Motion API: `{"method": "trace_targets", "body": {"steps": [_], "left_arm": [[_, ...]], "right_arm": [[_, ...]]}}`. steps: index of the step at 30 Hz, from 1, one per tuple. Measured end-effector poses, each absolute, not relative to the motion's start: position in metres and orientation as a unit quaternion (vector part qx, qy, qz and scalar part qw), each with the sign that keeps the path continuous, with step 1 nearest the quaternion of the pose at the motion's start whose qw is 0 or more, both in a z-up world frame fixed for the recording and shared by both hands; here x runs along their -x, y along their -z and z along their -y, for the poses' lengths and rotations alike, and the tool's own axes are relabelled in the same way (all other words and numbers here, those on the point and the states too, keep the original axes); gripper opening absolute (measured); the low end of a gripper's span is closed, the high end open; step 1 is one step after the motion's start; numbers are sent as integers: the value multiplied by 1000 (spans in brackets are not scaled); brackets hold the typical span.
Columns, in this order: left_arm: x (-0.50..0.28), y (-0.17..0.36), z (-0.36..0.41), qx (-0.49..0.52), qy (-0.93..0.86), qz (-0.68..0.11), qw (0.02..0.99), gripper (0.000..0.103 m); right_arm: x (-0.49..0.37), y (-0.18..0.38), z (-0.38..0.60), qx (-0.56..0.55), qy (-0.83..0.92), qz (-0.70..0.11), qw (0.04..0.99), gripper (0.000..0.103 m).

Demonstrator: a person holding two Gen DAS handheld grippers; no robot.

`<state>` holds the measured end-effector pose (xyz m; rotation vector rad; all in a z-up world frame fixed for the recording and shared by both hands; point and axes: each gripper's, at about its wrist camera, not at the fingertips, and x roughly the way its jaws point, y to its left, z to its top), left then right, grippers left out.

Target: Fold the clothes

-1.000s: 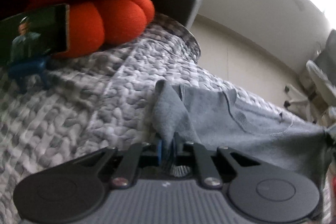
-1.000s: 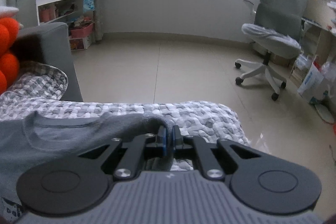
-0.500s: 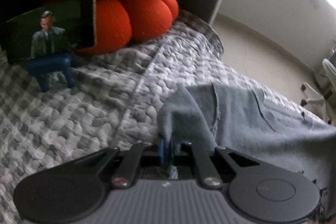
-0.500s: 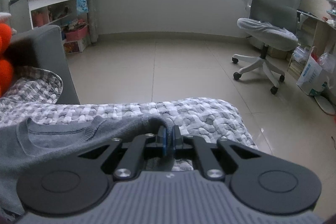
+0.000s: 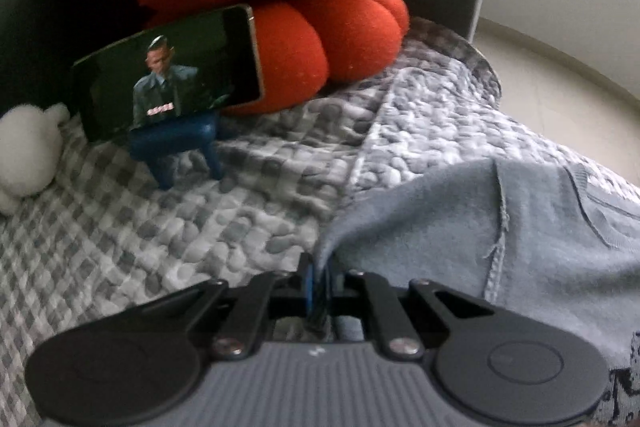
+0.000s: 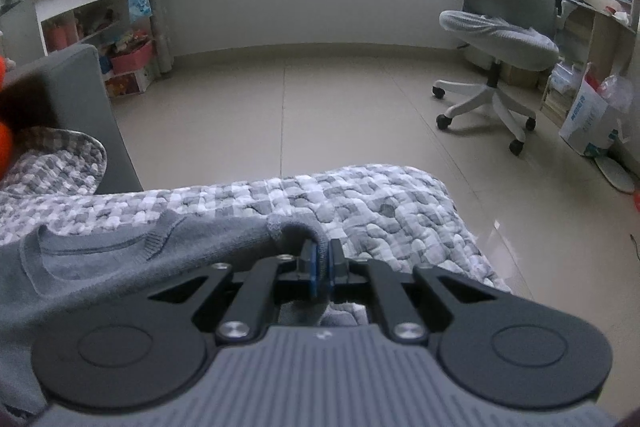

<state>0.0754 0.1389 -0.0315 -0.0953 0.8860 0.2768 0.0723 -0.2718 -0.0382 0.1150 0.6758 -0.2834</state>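
A grey sweatshirt point(image 5: 520, 227) lies spread on a grey-and-white checked quilt point(image 5: 200, 227). Its neckline shows in the right wrist view point(image 6: 120, 247). My left gripper point(image 5: 319, 279) is shut on a fold of the sweatshirt's edge, which drapes up and to the right from the jaws. My right gripper point(image 6: 322, 267) is shut on another edge of the same sweatshirt, close to the quilt's far edge point(image 6: 360, 195). The cloth stretches leftwards from it.
A phone point(image 5: 168, 75) playing a video stands on a blue holder point(image 5: 176, 147) before orange cushions point(image 5: 300, 7). A white plush toy point(image 5: 28, 155) lies at left. Beyond the quilt are the tiled floor point(image 6: 320, 115), an office chair point(image 6: 504, 39), shelves point(image 6: 92, 23) and bags point(image 6: 592, 115).
My left gripper has moved with the sweatshirt edge towards the phone and cushions, which now look nearer. My right gripper has kept its hold and shifted slightly forward over the quilt.
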Motion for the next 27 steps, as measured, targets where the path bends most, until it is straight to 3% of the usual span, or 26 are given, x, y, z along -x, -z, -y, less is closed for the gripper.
{"method": "trace_targets", "body": {"steps": [8, 10, 11, 12, 15, 23, 25, 27], "left_arm": [[-74, 27, -143, 42, -94, -433, 895, 9], [-75, 27, -138, 5, -60, -437, 898, 31], [-76, 27, -137, -10, -49, -435, 899, 56], [-77, 24, -139, -14, -50, -429, 902, 70], [-82, 13, -145, -3, -50, -405, 913, 73], [-134, 23, -100, 2, 85, -407, 909, 75], [-143, 30, -88, -10, 107, -405, 908, 69], [-147, 38, -77, -25, 127, -400, 907, 55]], "right_arm": [[-71, 39, 283, -78, 135, -339, 928, 7], [-70, 38, 284, -83, 128, -341, 927, 14], [-70, 37, 285, -82, 124, -343, 928, 15], [-70, 36, 285, -78, 117, -346, 928, 19], [-67, 27, 286, -70, 85, -346, 932, 43], [-102, 10, 271, -39, -34, -340, 939, 43], [-124, 16, 260, -9, -66, -361, 930, 43], [-141, 23, 248, 19, -92, -383, 919, 43]]}}
